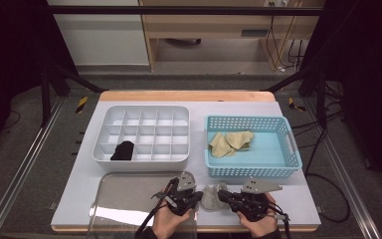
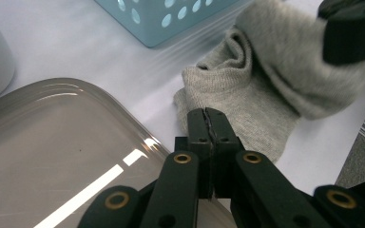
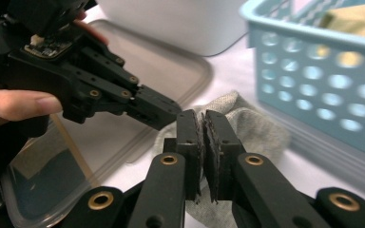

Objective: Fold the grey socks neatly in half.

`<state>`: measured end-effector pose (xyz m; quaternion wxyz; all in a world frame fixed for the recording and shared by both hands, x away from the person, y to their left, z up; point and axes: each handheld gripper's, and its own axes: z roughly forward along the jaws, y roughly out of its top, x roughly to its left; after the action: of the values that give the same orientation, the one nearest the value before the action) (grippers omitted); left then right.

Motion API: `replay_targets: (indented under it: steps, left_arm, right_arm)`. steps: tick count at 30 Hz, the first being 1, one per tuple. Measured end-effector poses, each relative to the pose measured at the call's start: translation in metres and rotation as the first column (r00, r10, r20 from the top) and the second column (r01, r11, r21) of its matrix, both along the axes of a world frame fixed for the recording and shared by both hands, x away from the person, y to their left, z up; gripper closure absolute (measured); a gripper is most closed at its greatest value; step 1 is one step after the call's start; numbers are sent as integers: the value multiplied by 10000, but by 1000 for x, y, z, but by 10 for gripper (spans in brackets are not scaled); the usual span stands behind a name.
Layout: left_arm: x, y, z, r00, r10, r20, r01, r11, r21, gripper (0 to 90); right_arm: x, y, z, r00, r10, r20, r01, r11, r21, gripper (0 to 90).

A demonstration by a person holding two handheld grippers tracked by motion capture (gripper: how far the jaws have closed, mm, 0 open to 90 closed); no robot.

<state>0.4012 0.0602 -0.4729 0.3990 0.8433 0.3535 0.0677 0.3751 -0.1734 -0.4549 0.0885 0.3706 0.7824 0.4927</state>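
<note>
So far one black sock (image 1: 123, 150) sits in a compartment of the white divided tray (image 1: 144, 110), and two yellowish socks (image 1: 230, 142) wait in the blue basket (image 1: 283, 149). The grey sock (image 1: 212, 196) lies crumpled on the table (image 1: 79, 189), between the two sets of fingers. The left gripper (image 2: 208, 124) is closed on nothing, its tips at the sock's edge; the right gripper (image 3: 203, 124) is closed too, whether pinching cloth I cannot tell. Folding looks barely begun, and stowing remains.
</note>
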Motion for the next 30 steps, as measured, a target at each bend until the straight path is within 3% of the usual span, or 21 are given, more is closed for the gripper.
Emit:
replay_targets:
  steps: [5, 10, 17, 24, 30]
  left_arm:
    - [1, 0, -1, 10000, 0, -52, -1, 10000, -80, 892]
    - [1, 4, 1, 9999, 50, -145, -55, 9993, -360, 892]
    - [5, 20, 20, 9983, 505, 284, -475, 9940, -980, 866]
    - [8, 4, 20, 9981, 339, 520, -291, 9955, -905, 734]
    - [15, -7, 12, 9992, 290, 292, -262, 9953, -928, 653]
  right_arm:
    - [3, 17, -6, 9992, 397, -90, -398, 9991, -139, 852]
    - [5, 25, -16, 9986, 454, -286, -458, 9988, -141, 848]
    - [6, 36, -29, 9976, 618, -317, -634, 9966, -524, 815]
    - [4, 36, -30, 9980, 598, -185, -607, 9967, -545, 830]
    - [3, 38, -30, 9984, 525, -192, -537, 9964, -649, 843]
